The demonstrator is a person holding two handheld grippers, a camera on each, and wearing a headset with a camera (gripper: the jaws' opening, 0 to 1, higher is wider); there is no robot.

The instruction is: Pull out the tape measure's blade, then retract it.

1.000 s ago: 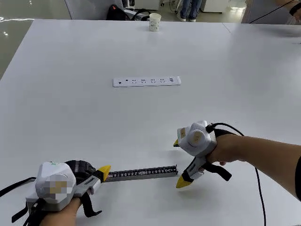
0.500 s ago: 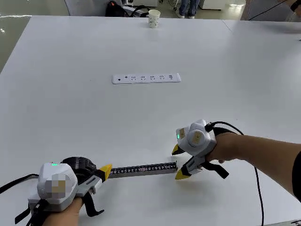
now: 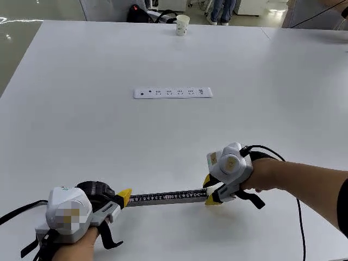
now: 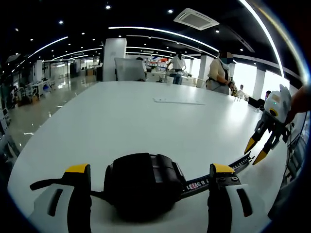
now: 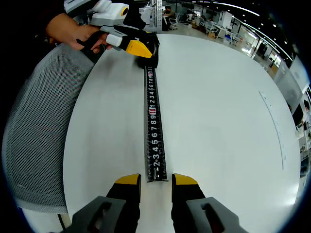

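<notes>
The tape measure case, black and rounded, sits on the white table at the near left edge, between the two yellow-tipped jaws of the left gripper. In the left gripper view these jaws stand wide apart with the case between them. A narrow gap shows on each side of the case, so the jaws read as released around it, not clamped. The blade is extended and lies flat on the table, its printed scale facing up, running in a straight line from the case to the right gripper. The free end of the blade lies between the tips of the right gripper. Those jaws are only narrowly parted, one on each side of the blade end, and a thin strip of table shows between each tip and the blade edge, so no grasp is visible. A white power strip lies near the table centre, well apart from both grippers. A paper cup stands upright near the far edge.
</notes>
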